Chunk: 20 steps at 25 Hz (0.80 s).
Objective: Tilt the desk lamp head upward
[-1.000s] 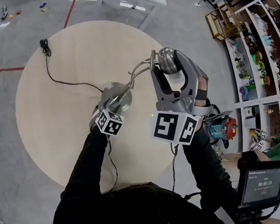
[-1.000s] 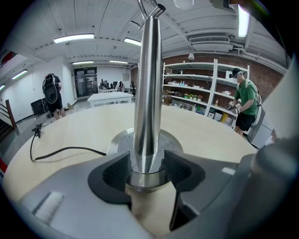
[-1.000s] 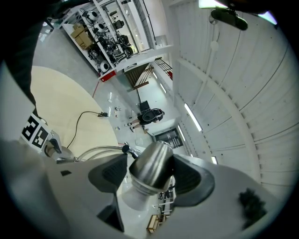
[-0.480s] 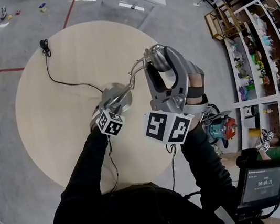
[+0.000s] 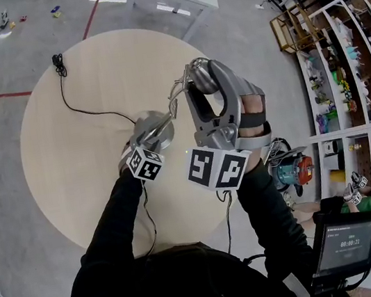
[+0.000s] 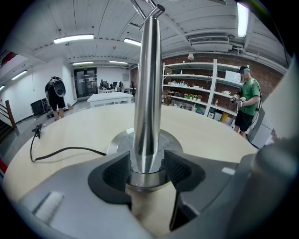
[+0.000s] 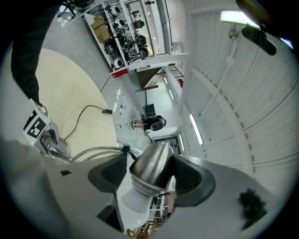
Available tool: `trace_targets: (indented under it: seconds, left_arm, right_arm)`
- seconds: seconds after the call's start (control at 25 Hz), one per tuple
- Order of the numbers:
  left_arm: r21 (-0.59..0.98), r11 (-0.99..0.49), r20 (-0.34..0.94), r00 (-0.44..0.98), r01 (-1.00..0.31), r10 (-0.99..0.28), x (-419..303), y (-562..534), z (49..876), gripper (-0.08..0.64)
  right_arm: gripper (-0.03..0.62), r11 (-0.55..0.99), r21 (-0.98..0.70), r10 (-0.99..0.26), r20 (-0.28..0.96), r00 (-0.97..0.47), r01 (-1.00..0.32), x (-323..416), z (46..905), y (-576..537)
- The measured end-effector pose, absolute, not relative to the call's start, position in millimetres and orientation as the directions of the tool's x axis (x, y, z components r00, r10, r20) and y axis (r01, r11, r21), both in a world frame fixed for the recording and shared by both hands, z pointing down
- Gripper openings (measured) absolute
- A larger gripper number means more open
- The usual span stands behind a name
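A round pale wooden table (image 5: 62, 129) stands on a grey floor, with open shelves (image 5: 340, 62) along a brick wall to one side and a person in a green shirt (image 6: 246, 100) standing by them. On the table, towards the near side, sits a metal desk lamp: its round base (image 6: 119, 140) lies flat on the wood, a polished pole (image 6: 147, 84) rises straight from it, and a black cable (image 5: 87, 108) trails across the tabletop to a plug near the far edge. The left gripper (image 6: 147, 169) reaches down at the foot of the pole, one ribbed pad on each side of the collar just above the base, and they seem to press on it, though the contact is hard to judge. The right gripper (image 7: 150, 175) is held higher and roughly level, its jaws pinching the lamp head (image 7: 154, 158) by its silver shade, above the table's far right part.
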<state>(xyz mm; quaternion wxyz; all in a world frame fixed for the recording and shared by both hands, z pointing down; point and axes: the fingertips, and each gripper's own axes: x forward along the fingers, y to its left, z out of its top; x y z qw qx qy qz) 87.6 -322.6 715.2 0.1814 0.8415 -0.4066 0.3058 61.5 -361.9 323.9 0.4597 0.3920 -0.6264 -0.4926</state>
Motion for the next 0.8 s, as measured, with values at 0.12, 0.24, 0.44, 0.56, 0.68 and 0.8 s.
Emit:
trace_targets:
  seconds: [0.12, 0.24, 0.44, 0.56, 0.68, 0.8]
  left_arm:
    - [0.060, -0.604, 0.662, 0.485, -0.795, -0.571, 87.9, -322.1, 715.7, 0.238]
    - [0.072, -0.617, 0.662, 0.501, -0.783, -0.558, 87.6, -320.7, 716.4, 0.239]
    - [0.089, -0.628, 0.678, 0.509, -0.773, -0.530, 82.8, -320.4, 716.6, 0.268]
    - [0.095, -0.615, 0.684, 0.500, -0.783, -0.531, 72.1, -321.4, 716.8, 0.278]
    - [0.086, -0.613, 0.689, 0.491, -0.785, -0.533, 65.6, -319.6, 717.2, 0.278]
    - [0.078, -0.609, 0.686, 0.486, -0.789, -0.542, 60.8, -318.5, 713.9, 0.278]
  right_arm:
    - [0.318, 0.207, 0.977, -0.939, 0.187, -0.290, -0.042, 63.0, 323.9, -360.1]
    - [0.318, 0.224, 0.972, -0.932, 0.192, -0.307, -0.071, 64.5, 324.0, -357.1]
    - [0.318, 0.216, 0.969, -0.933, 0.169, -0.319, -0.119, 66.5, 318.9, -350.8]
    - [0.318, 0.220, 0.964, -0.930, 0.160, -0.330, -0.151, 63.6, 313.0, -349.4]
    - [0.318, 0.224, 0.958, -0.929, 0.155, -0.336, -0.178, 64.7, 310.2, -346.5]
    - [0.318, 0.228, 0.954, -0.928, 0.152, -0.341, -0.195, 67.4, 310.9, -343.2]
